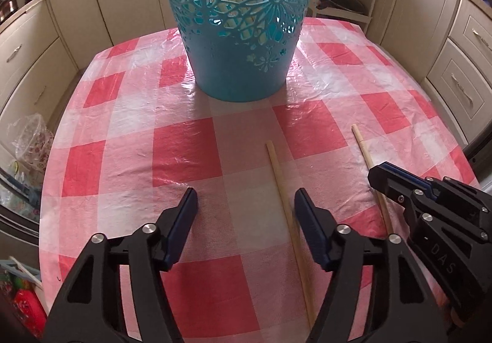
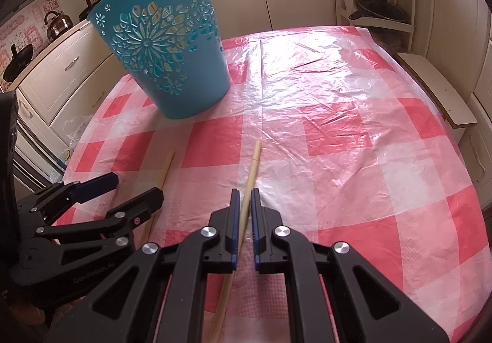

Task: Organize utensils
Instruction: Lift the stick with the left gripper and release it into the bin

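Checked tablecloth [image 1: 184, 152] fills the view, with the teal cutout basket [image 1: 240, 35] standing at 12 o'clock. My right gripper [image 2: 243, 198] is clamped on one chopstick [image 2: 250, 170]. My left gripper [image 1: 244, 204] sits part open, the other chopstick [image 1: 281, 183] lying loose between its jaws.

My left gripper [image 1: 245, 204] gapes at lower centre, one chopstick [image 1: 287, 213] just inside its right finger; teal cut-out basket [image 1: 236, 66] stands above
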Available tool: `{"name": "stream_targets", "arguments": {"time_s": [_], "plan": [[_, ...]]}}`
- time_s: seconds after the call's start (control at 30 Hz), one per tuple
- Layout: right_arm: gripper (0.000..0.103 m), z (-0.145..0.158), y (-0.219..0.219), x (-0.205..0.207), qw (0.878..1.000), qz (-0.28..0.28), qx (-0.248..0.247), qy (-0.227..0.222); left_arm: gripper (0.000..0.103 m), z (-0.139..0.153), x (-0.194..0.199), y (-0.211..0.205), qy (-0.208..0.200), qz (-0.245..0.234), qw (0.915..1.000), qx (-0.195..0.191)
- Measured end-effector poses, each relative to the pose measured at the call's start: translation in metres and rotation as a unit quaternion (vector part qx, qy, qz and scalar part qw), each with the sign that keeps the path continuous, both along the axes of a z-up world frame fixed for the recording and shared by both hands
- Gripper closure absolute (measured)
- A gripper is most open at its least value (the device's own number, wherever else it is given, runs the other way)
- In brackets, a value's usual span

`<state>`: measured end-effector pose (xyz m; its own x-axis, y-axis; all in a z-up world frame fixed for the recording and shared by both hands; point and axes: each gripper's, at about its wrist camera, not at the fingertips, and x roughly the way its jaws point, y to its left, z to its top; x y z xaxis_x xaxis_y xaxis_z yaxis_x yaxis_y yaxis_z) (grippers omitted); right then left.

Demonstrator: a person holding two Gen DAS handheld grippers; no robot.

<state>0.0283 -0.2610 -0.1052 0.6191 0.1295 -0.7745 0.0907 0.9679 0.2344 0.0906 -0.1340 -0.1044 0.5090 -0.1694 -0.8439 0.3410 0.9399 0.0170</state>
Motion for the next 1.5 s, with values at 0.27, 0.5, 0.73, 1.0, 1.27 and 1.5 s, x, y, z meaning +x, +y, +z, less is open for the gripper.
{"name": "stream_targets", "arguments": {"time_s": [0.27,0.5,0.73,1.0,1.27,1.5], "plan": [[0.095,-0.001,-0.004,0.000,1.000,-0.002,0.014,0.001,0.099,0.005,0.000,-0.006,0.035,-0.050,0.9975,-0.036],[0.095,-0.002,-0.009,0.000,0.999,-0.008,0.035,0.001,0.099,0.092,-0.028,0.033,0.004,-0.109,0.9742,-0.197],[0.094,-0.003,-0.009,0.001,0.999,-0.010,0.040,0.000,0.099,0.221,0.021,0.036,-0.189,-0.063,0.9514,-0.234],[0.094,-0.003,-0.012,0.002,0.999,-0.010,0.049,-0.001,0.099,0.235,0.111,-0.002,-0.294,0.058,0.9348,-0.191],[0.094,-0.004,-0.015,0.003,0.998,-0.009,0.057,-0.002,0.099,0.195,0.138,-0.019,-0.297,0.082,0.9370,-0.164],[0.093,-0.004,-0.017,0.002,0.998,-0.008,0.058,-0.002,0.098,0.160,0.129,-0.014,-0.267,0.067,0.9513,-0.139]]}}
